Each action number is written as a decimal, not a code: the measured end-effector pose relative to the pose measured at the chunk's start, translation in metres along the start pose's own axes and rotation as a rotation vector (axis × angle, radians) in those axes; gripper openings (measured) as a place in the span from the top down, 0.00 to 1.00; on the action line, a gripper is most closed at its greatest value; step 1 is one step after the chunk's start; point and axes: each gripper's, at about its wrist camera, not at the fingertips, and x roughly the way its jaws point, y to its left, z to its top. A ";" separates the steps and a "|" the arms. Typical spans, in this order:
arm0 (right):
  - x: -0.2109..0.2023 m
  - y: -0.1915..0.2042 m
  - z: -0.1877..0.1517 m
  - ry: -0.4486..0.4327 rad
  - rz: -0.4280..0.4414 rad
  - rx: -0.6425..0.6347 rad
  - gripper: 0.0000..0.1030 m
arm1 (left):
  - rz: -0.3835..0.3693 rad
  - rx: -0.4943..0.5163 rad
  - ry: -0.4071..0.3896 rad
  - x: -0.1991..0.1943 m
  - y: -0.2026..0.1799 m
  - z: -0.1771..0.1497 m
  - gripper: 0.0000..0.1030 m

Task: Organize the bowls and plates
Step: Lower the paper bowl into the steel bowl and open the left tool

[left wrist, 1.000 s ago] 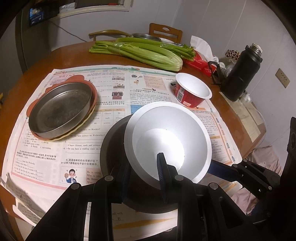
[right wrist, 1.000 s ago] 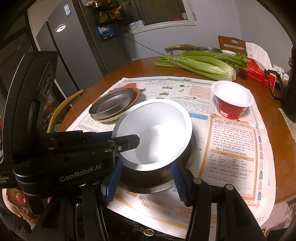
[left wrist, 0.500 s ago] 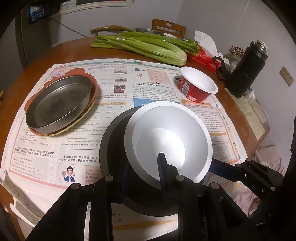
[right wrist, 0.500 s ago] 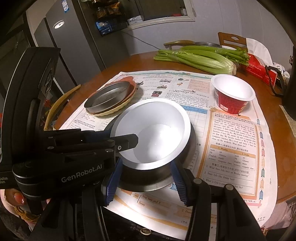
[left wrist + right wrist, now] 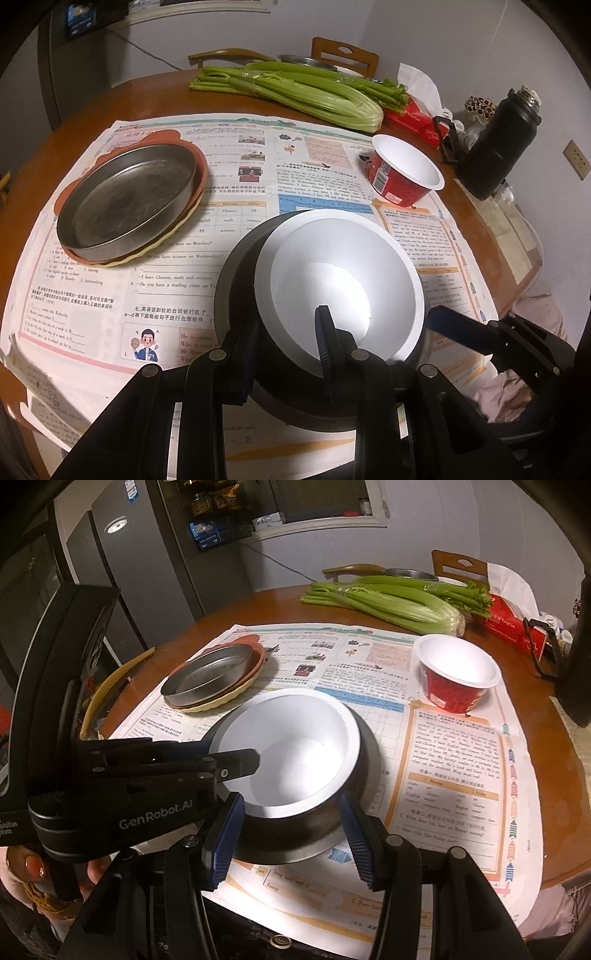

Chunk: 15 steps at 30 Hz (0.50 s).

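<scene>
Steel bowl [image 5: 236,295]: my white bowl [image 5: 343,280] sits inside it, so I see only its outer wall and rim.
Plates under the metal pan [image 5: 125,199]: only orange and cream edges show; I can't count them.
My left gripper [image 5: 286,354]: one finger is hidden behind the bowls' walls.
Newspaper [image 5: 236,177]: small print is unreadable.
Dish [image 5: 306,61] behind celery [image 5: 295,92]: mostly hidden.

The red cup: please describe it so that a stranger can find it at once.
On the round wooden table lies a printed paper sheet. The red cup stands upright on the sheet's far right part, just in front of the celery. It alone is red outside and white inside, with a wide white rim.
</scene>
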 end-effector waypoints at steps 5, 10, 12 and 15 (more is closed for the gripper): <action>-0.005 -0.005 0.003 -0.017 -0.006 0.012 0.47 | -0.001 -0.008 -0.007 -0.003 0.002 0.000 0.71; -0.008 -0.007 0.004 -0.034 -0.022 0.014 0.47 | -0.005 -0.016 -0.021 -0.009 0.005 -0.001 0.68; -0.009 -0.006 0.005 -0.042 -0.033 0.006 0.47 | -0.008 -0.018 -0.029 -0.012 0.005 -0.001 0.65; -0.009 -0.004 0.005 -0.048 -0.045 -0.014 0.45 | -0.008 -0.017 -0.043 -0.018 0.005 -0.001 0.60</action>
